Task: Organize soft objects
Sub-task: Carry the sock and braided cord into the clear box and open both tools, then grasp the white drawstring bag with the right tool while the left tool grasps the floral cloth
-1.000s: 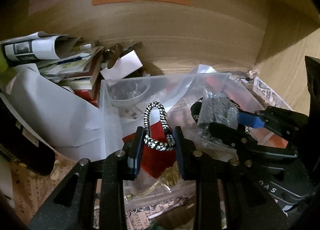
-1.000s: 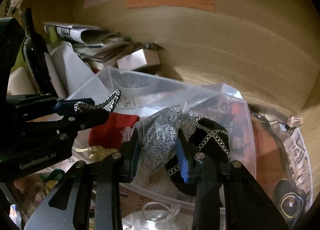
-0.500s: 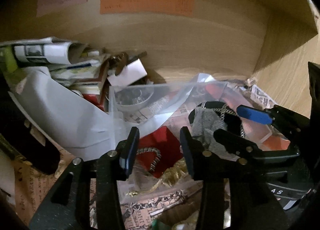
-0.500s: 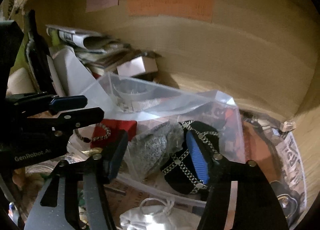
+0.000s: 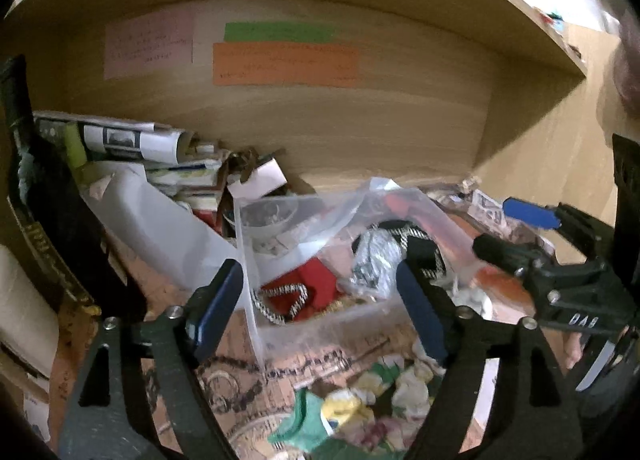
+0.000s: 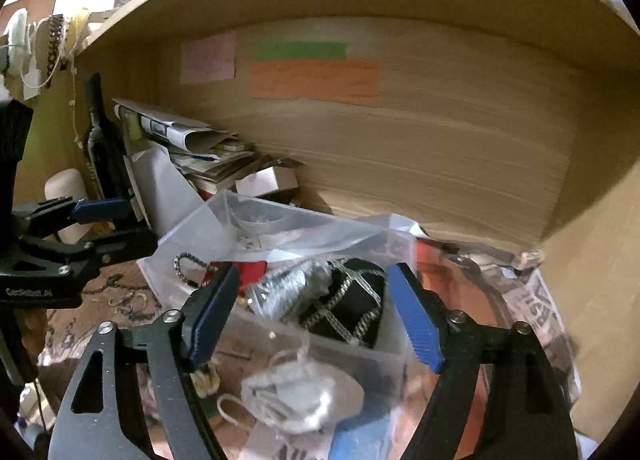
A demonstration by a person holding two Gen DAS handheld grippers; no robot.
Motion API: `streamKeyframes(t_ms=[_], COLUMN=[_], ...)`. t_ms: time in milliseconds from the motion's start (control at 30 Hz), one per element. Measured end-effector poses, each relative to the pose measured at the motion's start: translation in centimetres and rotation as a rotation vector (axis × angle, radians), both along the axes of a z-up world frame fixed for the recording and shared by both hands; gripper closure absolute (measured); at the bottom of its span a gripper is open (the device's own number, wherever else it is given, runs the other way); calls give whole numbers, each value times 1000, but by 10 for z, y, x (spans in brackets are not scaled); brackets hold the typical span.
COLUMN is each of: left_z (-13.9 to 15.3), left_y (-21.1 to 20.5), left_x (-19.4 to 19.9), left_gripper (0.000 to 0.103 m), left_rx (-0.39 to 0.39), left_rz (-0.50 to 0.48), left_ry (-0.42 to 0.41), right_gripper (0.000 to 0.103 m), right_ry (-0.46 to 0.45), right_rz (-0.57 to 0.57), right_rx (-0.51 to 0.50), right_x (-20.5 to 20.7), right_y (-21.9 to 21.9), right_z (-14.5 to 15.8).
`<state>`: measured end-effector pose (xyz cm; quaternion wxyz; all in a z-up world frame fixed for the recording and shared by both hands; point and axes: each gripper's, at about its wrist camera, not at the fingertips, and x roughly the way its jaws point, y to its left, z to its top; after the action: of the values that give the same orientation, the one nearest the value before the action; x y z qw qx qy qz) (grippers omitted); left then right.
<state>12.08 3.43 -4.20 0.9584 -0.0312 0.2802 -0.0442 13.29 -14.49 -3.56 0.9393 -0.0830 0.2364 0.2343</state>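
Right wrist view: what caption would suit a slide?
Open tongs above a clear plastic bin holding a grey pouch and black pouch.

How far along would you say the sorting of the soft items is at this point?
Done: the red pouch, grey pouch and black pouch lie in the clear bin. In hand: nothing; left gripper and right gripper are open. Left: the white drawstring bag and crumpled cloth outside it.

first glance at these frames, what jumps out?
Both grippers, left and right, gape open and empty in front of a clear plastic bin on the shelf, holding a red pouch and a black pouch. Coloured notes sit on the back wall.
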Motion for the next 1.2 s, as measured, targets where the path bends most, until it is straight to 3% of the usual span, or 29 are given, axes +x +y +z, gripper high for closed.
streamKeyframes(t_ms=[367, 733, 833, 1100, 1200], left_z=[-45, -81, -87, -87, -86], left_y=[-18, -36, -35, -35, -35], left_x=[-14, -18, -18, -19, -21], left_gripper=[23, 23, 25, 56, 64], left_rx=[-41, -88, -99, -115, -109], left_rz=[-66, -108, -112, -139, -145], left_ry=[127, 208, 213, 210, 208], right_gripper=[23, 25, 42, 80, 84], right_ry=[86, 268, 313, 297, 289], right_rz=[-45, -26, -13, 4, -5], right_rx=[0, -10, 6, 12, 20], right_x=[-23, -2, 3, -3, -4], right_y=[-28, -18, -20, -20, -23], right_z=[-31, -81, -89, -88, -86])
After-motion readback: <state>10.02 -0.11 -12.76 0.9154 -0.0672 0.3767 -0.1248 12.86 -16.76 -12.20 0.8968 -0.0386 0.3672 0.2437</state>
